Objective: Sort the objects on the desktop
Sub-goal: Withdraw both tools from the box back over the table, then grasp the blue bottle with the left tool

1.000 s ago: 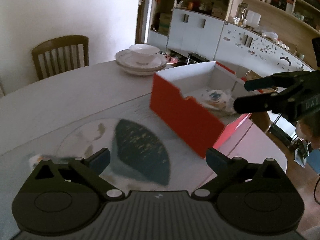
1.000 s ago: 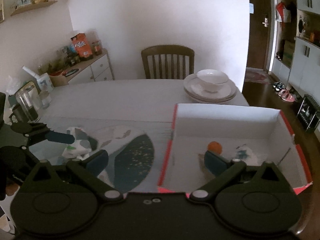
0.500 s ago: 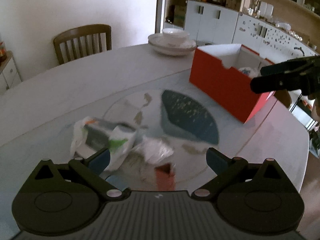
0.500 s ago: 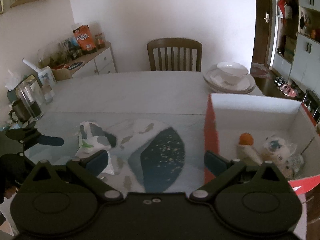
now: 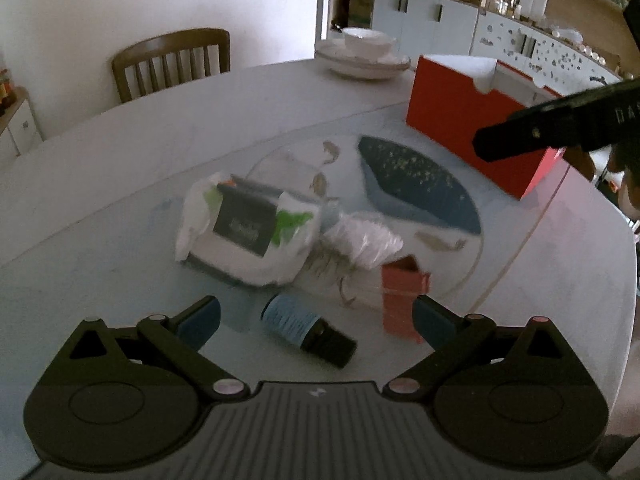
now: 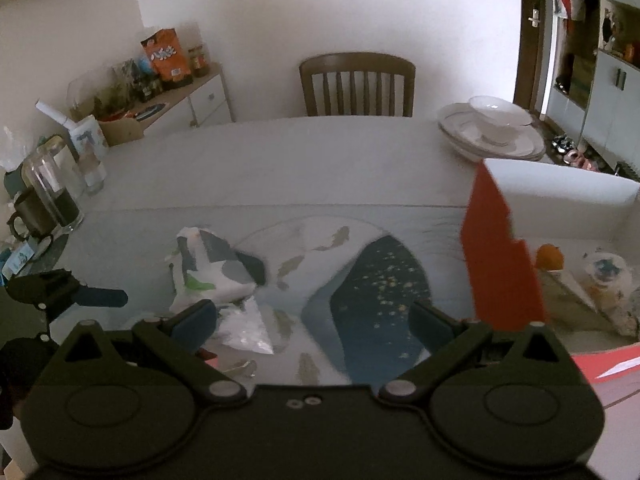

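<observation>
1. The left tongs (image 5: 316,316) were spread wide and held nothing, poised low over the near part of the surface (image 5: 120,152).
2. A small dark bottle with a blue label (image 5: 306,330) lay on its side between the left tong tips, touching neither.
3. A red carton (image 5: 402,300) stood just right of the bottle, close beside the right-hand fingertip (image 5: 434,320).
4. A crumpled clear wrapper (image 5: 362,240) lay just beyond the carton. To its left lay a white plastic bag (image 5: 248,232) around a dark box.
5. The red open-top box (image 5: 460,120) stood at the far right of the surface. The right-wrist view showed an orange ball (image 6: 550,256) and wrapped items inside it.
6. The right tongs (image 6: 314,320) were also spread and empty, held above the painted mat between the bag and the red box.
7. Stacked plates with a bowl (image 5: 362,54) sat at the far edge, and a wooden chair (image 5: 172,62) stood behind the surface.
</observation>
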`<state>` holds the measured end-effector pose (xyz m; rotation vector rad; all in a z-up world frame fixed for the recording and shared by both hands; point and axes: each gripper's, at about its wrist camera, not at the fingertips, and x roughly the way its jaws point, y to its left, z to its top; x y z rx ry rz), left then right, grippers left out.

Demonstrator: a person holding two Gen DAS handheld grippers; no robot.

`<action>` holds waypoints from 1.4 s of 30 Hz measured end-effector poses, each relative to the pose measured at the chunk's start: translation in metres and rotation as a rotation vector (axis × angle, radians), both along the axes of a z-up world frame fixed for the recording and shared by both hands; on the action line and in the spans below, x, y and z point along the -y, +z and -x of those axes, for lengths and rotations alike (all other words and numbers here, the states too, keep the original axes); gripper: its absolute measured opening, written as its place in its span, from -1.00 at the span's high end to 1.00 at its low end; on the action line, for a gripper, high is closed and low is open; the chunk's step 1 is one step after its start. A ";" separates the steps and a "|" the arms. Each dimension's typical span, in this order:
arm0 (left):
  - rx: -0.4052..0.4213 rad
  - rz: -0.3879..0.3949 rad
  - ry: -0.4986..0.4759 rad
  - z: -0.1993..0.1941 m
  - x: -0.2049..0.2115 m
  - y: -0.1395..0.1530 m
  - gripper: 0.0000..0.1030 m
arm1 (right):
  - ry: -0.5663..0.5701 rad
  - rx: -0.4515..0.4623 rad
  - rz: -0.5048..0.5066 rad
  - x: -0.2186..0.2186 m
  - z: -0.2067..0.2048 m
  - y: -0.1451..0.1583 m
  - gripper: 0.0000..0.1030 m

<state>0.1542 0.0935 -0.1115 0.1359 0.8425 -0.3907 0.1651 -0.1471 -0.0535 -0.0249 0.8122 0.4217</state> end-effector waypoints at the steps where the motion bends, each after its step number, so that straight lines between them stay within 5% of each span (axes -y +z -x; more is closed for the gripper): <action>1: -0.005 -0.003 -0.004 0.000 -0.002 -0.003 -0.99 | 0.001 -0.004 0.000 -0.003 -0.001 -0.002 -0.99; 32: 0.001 0.026 -0.128 -0.017 -0.015 -0.029 -0.95 | 0.041 -0.215 0.087 -0.080 -0.046 -0.072 -0.88; 42: -0.007 0.008 -0.147 -0.017 -0.011 -0.033 -0.44 | 0.048 -0.247 0.107 -0.084 -0.050 -0.079 -0.59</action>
